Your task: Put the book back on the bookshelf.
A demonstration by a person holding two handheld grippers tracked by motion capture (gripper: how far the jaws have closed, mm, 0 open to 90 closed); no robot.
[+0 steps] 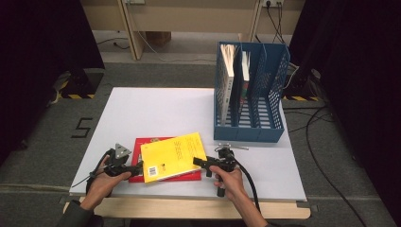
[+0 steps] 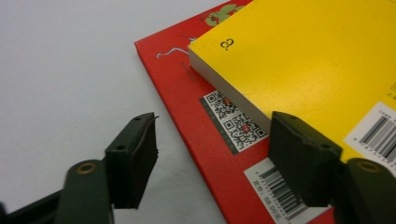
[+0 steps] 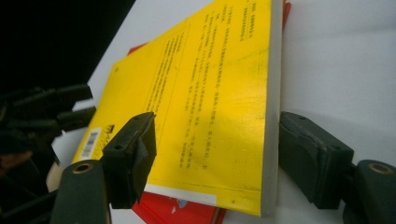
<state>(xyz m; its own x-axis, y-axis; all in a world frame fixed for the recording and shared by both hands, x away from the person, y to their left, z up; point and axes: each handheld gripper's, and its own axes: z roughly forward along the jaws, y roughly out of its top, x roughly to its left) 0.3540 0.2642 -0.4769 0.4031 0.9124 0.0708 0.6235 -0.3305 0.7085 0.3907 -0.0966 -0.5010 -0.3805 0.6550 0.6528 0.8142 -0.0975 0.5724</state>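
A yellow book point(image 1: 172, 156) lies askew on top of a red book point(image 1: 137, 151) near the front of the white table point(image 1: 156, 109). My left gripper point(image 1: 139, 168) is at the books' left corner. In the left gripper view its jaws point(image 2: 215, 123) stand apart: one is over bare table and the other above the yellow book point(image 2: 303, 56) and red book point(image 2: 187, 93), with a visible gap to the red edge. My right gripper point(image 1: 196, 161) is at the yellow book's right edge. Its jaws point(image 3: 218, 119) straddle that edge point(image 3: 219, 70), not visibly pressing it.
A blue slotted file rack point(image 1: 248, 134) stands at the back right of the table with two upright books point(image 1: 228, 75) in its left slots. The person's hands come in over the table's front edge. Dark curtains and floor cables surround the table.
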